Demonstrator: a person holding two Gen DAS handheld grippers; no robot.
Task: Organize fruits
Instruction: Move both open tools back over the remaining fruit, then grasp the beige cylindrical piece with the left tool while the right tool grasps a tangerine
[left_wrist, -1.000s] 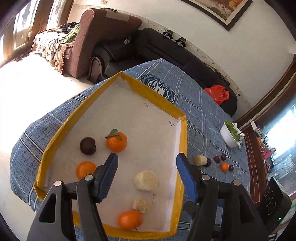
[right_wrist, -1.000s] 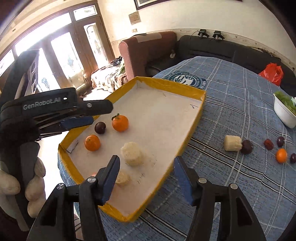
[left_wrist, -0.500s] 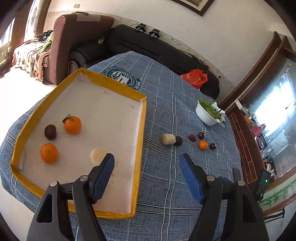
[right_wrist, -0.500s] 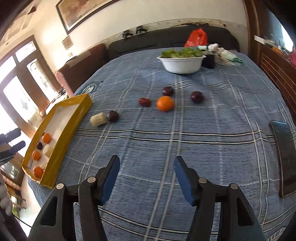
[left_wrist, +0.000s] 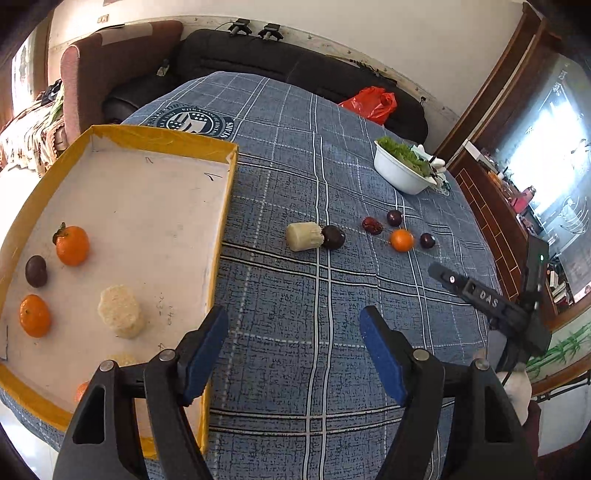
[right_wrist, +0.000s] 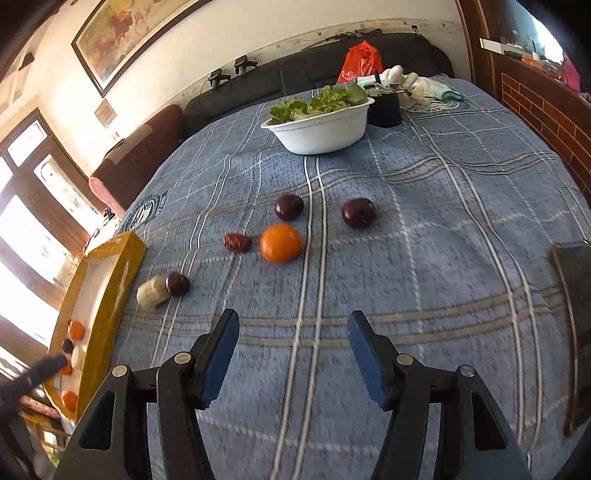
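Yellow-rimmed tray (left_wrist: 225, 206) holds two oranges (left_wrist: 72, 245), a dark plum (left_wrist: 36, 271) and a pale chunk (left_wrist: 120, 315). White bowl (right_wrist: 321, 127) holds greens. Loose fruit (right_wrist: 280, 243) sits on the tablecloth (left_wrist: 314, 332). Left gripper (left_wrist: 293, 354) and right gripper (right_wrist: 293, 354) both wide, empty.

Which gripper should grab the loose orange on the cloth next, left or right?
Right, probably. The right gripper is open and empty, and the orange lies almost straight ahead of its jaws. The left gripper, also open, sits near the tray, with the orange farther off to its right.
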